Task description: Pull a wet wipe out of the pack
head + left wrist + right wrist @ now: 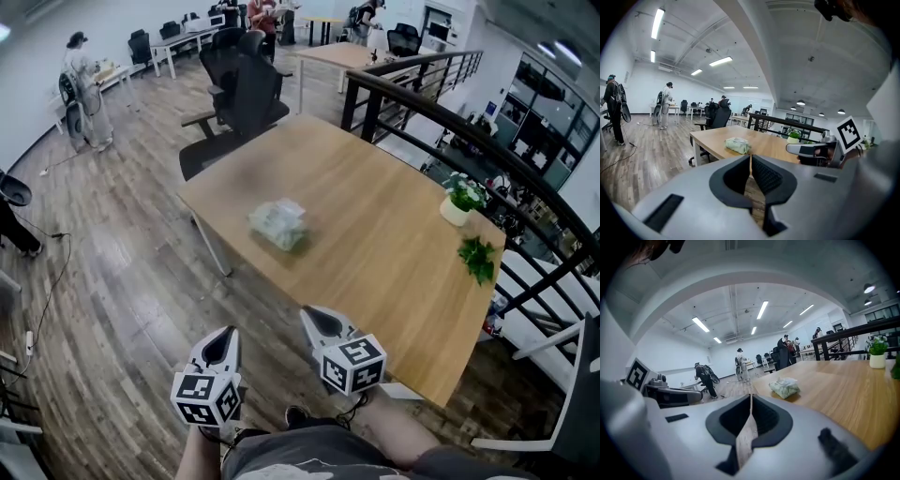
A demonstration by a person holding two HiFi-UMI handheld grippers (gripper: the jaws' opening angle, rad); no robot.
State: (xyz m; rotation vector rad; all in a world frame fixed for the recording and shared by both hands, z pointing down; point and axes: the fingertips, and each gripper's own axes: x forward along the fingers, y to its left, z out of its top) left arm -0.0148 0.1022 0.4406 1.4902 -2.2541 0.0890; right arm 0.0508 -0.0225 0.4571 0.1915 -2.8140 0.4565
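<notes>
A pale green wet wipe pack point(279, 225) lies near the middle of the wooden table point(394, 281). It shows ahead in the left gripper view point(737, 145) and the right gripper view point(784, 386). My left gripper point(218, 348) hangs over the floor short of the table's near edge, jaws shut and empty. My right gripper point(322, 323) is at the table's near edge, jaws shut with nothing between them. Both are well short of the pack.
A small potted plant point(461, 199) and a green sprig point(478, 258) sit at the table's right end. A black office chair point(246, 103) stands at the far side. A black railing point(450, 122) runs along the right. People stand far off on the wood floor point(103, 272).
</notes>
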